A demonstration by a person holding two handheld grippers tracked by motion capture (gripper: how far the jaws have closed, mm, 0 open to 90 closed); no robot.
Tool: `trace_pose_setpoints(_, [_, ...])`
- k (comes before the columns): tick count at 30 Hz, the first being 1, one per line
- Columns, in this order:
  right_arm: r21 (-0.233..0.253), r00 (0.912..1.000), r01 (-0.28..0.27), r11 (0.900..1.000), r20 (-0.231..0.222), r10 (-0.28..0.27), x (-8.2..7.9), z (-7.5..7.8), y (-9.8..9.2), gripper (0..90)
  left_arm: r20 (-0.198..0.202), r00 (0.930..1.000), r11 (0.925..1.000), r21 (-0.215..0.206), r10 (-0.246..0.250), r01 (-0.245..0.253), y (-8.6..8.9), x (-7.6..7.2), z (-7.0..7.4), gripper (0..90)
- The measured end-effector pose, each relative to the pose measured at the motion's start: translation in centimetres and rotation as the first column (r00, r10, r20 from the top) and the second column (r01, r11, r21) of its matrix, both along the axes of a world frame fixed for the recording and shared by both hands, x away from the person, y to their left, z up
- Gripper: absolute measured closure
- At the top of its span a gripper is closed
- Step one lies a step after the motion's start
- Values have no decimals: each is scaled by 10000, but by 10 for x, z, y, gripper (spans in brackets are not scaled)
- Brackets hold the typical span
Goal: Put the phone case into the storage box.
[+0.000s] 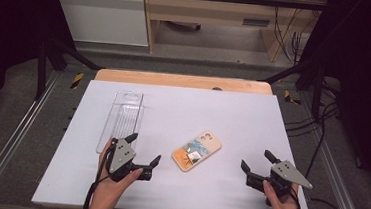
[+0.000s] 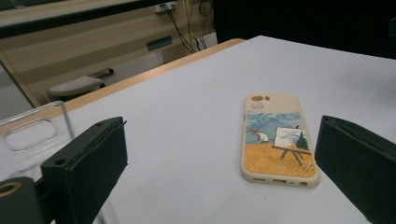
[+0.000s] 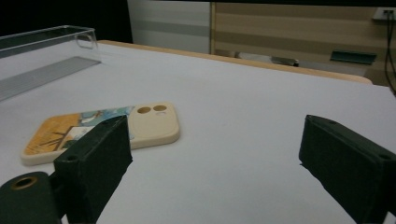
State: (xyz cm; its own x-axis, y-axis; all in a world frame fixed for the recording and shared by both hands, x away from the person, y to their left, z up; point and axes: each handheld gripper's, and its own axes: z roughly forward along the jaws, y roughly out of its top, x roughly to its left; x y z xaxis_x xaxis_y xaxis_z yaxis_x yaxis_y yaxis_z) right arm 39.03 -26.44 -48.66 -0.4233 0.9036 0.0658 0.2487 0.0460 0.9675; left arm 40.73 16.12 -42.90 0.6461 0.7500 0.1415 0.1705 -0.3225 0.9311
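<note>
At table's left side, clear plastic tray (image 1: 120, 121) lies lengthwise on white board (image 1: 233, 113); left gripper (image 1: 143, 152) sits at its near end, jaws spread wide, holding nothing. Mid-board, just right of left gripper: cream phone case (image 1: 196, 150) with painted easel scene, flat, camera holes toward far right. Right gripper (image 1: 255, 161) well apart from case, jaws likewise spread, empty. Judged step: approach, before any grasp. Next move likely calls for one gripper to straddle case's edges, then close squarely.
</note>
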Motion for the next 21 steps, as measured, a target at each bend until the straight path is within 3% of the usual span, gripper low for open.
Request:
trace_pose_setpoints(8, [226,9975,-391,9990,604,377,-1,-3,1,49,-616,9973,9984,375,-402,426,-24,19,-11,23])
trace_pose_setpoints(21, [424,9951,-767,9961,652,739,-2,-4,6,47,-1012,9917,9948,568,-788,848,-50,34,-18,29])
